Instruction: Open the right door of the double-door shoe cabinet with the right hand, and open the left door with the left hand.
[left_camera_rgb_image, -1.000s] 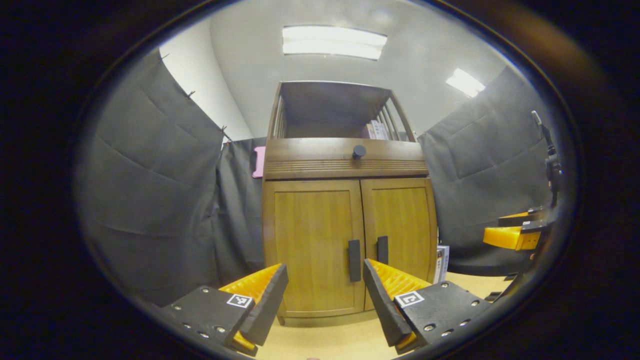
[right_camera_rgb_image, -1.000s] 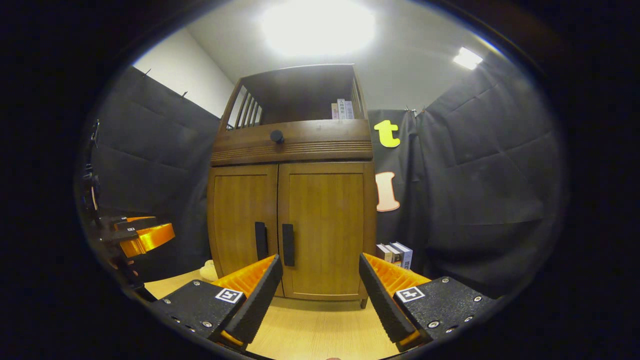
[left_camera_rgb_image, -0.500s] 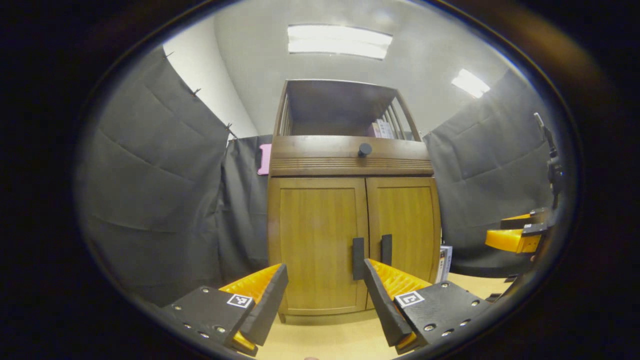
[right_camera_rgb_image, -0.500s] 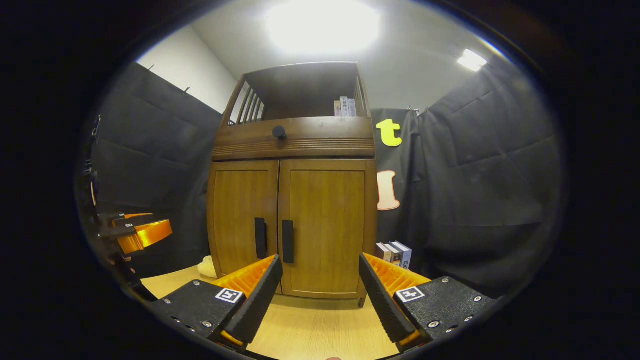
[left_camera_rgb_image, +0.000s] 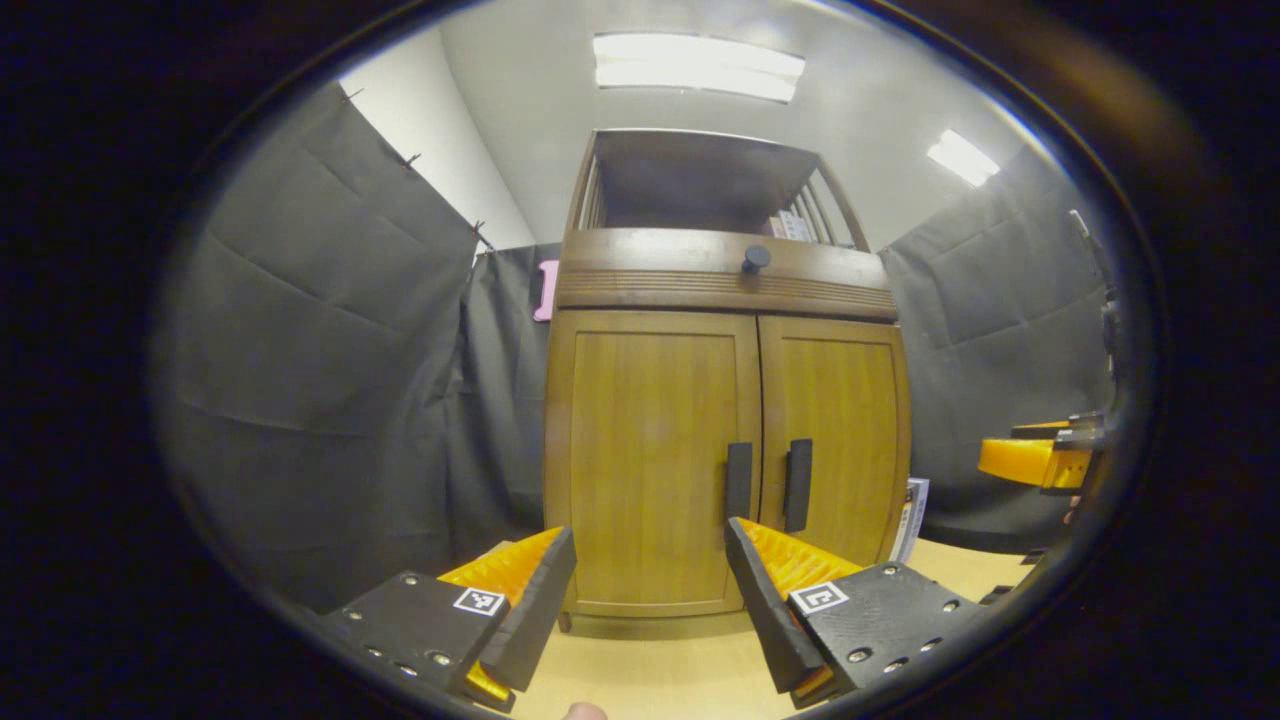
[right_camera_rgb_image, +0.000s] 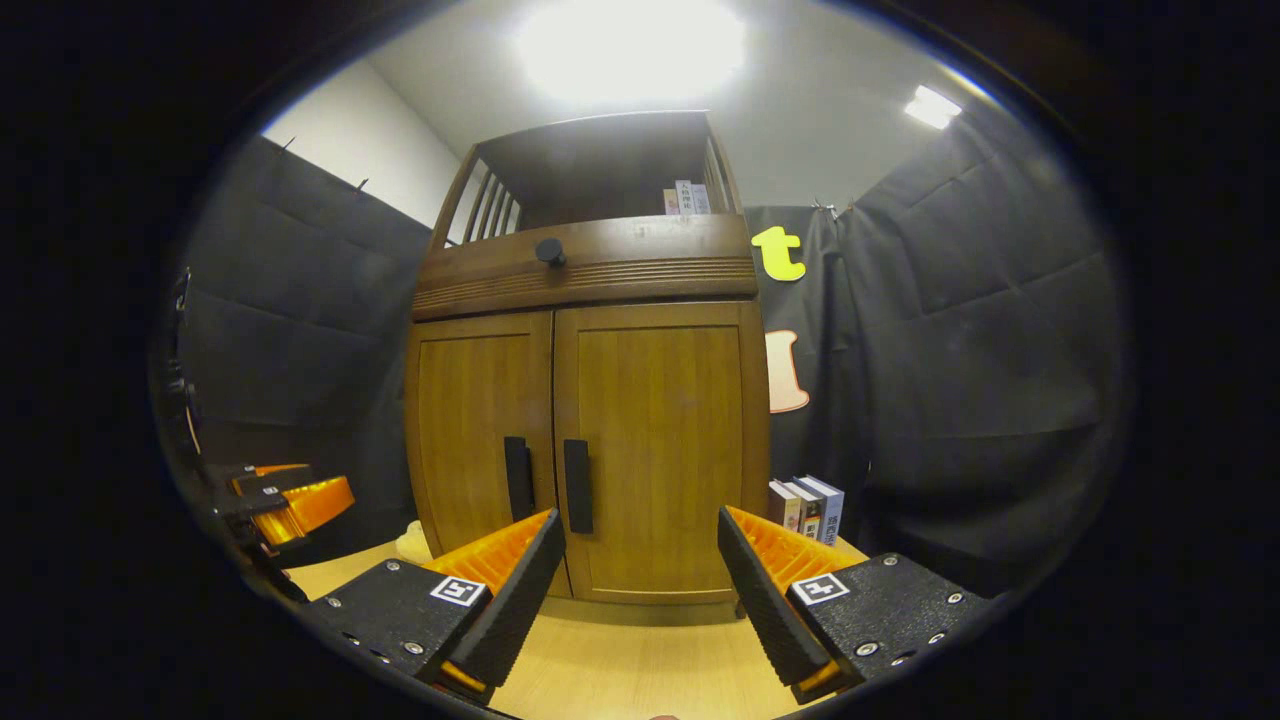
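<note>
Closing in on the shoe cabinet (right_camera_rgb_image: 585, 400), both grippers have come nearer over the last second: the cabinet fills more of each frame now than it did before.

Item, nearest: left gripper (left_camera_rgb_image: 650, 600), lower centre of the left gripper view, fingers spread apart with nothing between them. It aims at the left door (left_camera_rgb_image: 655, 455), and its right-hand finger (left_camera_rgb_image: 765, 615) sits just under the left handle (left_camera_rgb_image: 738, 481) in the frame.

Item, nearest: right gripper (right_camera_rgb_image: 640, 590), lower centre of the right gripper view, fingers likewise apart and empty. The right handle (right_camera_rgb_image: 577, 486) stands just above its left-hand finger (right_camera_rgb_image: 515, 600), low and left of frame centre.

Item, middle distance: pale wooden floor (right_camera_rgb_image: 620, 680) between grippers and cabinet; neither gripper touches wood or handle yet.

Item, beyond: right door (right_camera_rgb_image: 655, 450) and the left door, both shut flush, the two dark handles side by side at the seam.

Item, far: drawer knob (right_camera_rgb_image: 550, 250) above the doors, an open shelf on top, books (right_camera_rgb_image: 805, 505) at the cabinet's lower right, dark cloth wall behind.

Judgement: approach under way, no door opened; the right gripper needs to shift left to line up on its handle.
</note>
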